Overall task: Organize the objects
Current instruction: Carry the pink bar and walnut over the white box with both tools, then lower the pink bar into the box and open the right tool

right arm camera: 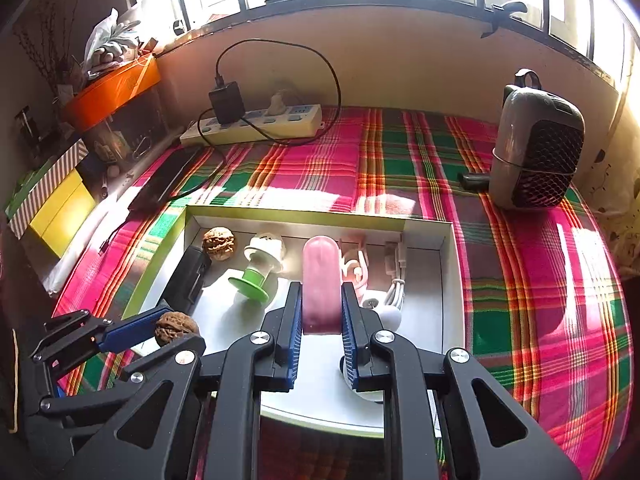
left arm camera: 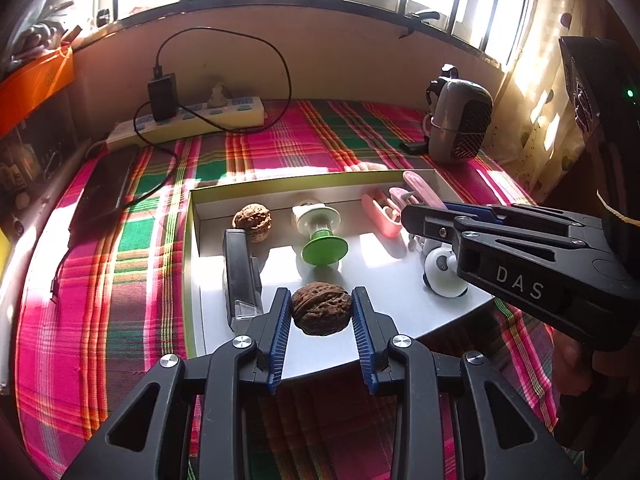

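The left gripper (left arm camera: 321,312) is closed on a walnut (left arm camera: 321,308), held between its blue pads above the near end of the white tray (left arm camera: 400,292). The right gripper (right arm camera: 321,312) clamps a pink case (right arm camera: 321,280) — upright between its pads. Ahead of both, in the tray — a second walnut (left arm camera: 253,222) and a green-based toy (left arm camera: 320,236).

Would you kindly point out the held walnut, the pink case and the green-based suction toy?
held walnut (left arm camera: 321,309): left wrist view, middle of its shell.
pink case (right arm camera: 321,284): right wrist view, middle of its flat face.
green-based suction toy (left arm camera: 324,250): left wrist view, on its green disc.
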Action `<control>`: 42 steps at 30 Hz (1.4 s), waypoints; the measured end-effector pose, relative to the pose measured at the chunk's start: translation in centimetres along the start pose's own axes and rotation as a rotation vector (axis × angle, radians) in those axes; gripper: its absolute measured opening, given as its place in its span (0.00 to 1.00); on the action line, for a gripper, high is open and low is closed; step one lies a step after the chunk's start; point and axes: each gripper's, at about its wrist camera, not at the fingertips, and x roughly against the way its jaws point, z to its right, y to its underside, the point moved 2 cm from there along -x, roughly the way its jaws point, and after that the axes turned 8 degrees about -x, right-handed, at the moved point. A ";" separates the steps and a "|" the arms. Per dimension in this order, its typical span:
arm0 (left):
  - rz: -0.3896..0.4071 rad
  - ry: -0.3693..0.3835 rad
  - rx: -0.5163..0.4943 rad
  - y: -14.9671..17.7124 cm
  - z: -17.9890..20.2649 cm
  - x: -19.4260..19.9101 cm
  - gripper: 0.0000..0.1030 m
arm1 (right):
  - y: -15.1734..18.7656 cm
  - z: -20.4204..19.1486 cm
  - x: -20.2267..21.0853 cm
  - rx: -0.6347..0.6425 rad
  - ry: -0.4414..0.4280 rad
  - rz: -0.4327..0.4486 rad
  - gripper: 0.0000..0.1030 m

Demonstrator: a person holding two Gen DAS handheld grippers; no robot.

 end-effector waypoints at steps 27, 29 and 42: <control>-0.058 0.003 -0.001 -0.5 -0.5 -3.9 0.28 | -1.6 -0.9 -5.7 0.002 -0.008 -0.104 0.18; -0.058 0.003 -0.004 -0.6 -0.5 -3.9 0.28 | -1.6 -0.9 -5.9 0.002 -0.008 -0.109 0.18; -0.062 0.001 -0.007 -0.6 -0.5 -4.1 0.28 | -1.3 -0.9 -6.5 -0.005 -0.012 -0.123 0.19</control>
